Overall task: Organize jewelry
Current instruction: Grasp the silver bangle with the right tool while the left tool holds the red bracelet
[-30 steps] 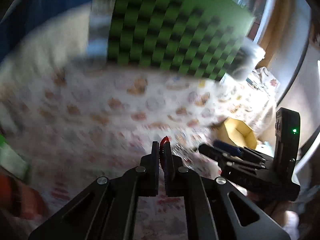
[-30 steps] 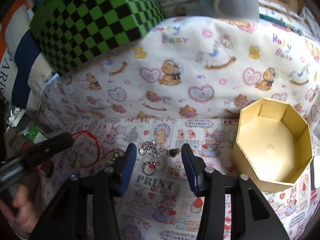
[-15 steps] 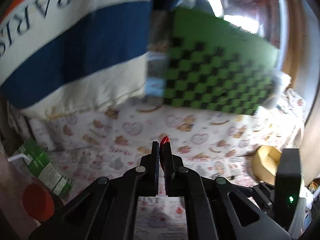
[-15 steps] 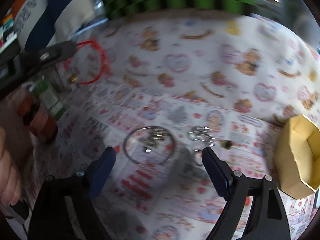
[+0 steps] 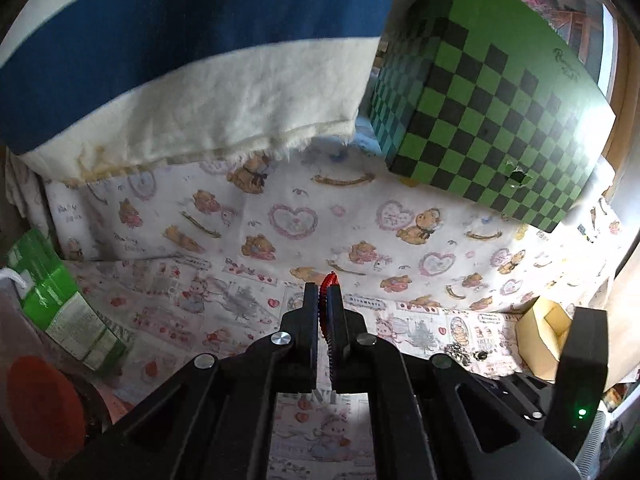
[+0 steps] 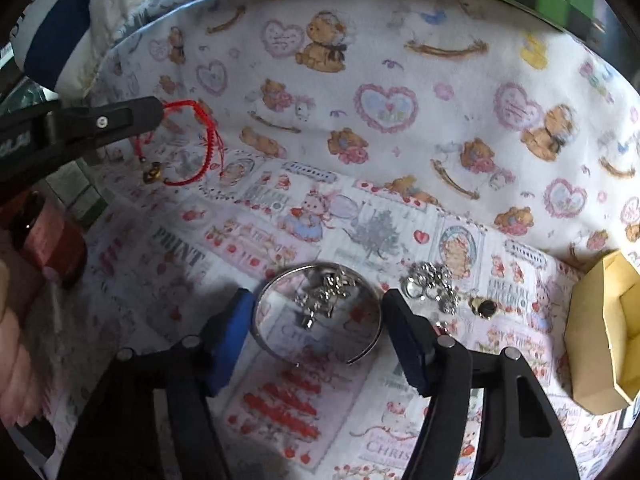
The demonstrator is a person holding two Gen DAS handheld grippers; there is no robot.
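Left gripper (image 5: pixel 323 300) clenched on a red braided cord bracelet (image 6: pixel 192 142), held up off the cloth; the loop dangles below the tips with a small dark-gold charm at the bottom. In the left wrist view only a ribbed red bit shows between the black fingers (image 5: pixel 310 312).

Right gripper (image 6: pixel 318 312) spread wide, blue pads (image 6: pixel 234 334) either side of a thin silver bangle (image 6: pixel 316 312) lying flat on the cloth, not touching it. A lumpy silver chain piece (image 6: pixel 324 294) lies inside the bangle. Just beyond the right pad is a cluster of shiny silver rings (image 6: pixel 432 284), then a small dark ring (image 6: pixel 484 307).

Far right is an open octagonal yellow cardboard box (image 6: pixel 600 336). Soft printed teddy-bear cloth (image 6: pixel 400 100) is under and behind everything. A green-black checkered box (image 5: pixel 492 96) sits up behind; a blue-cream striped fabric (image 5: pixel 180 60) hangs top left. A red-lidded jar (image 6: pixel 44 236) stands left of the right gripper.
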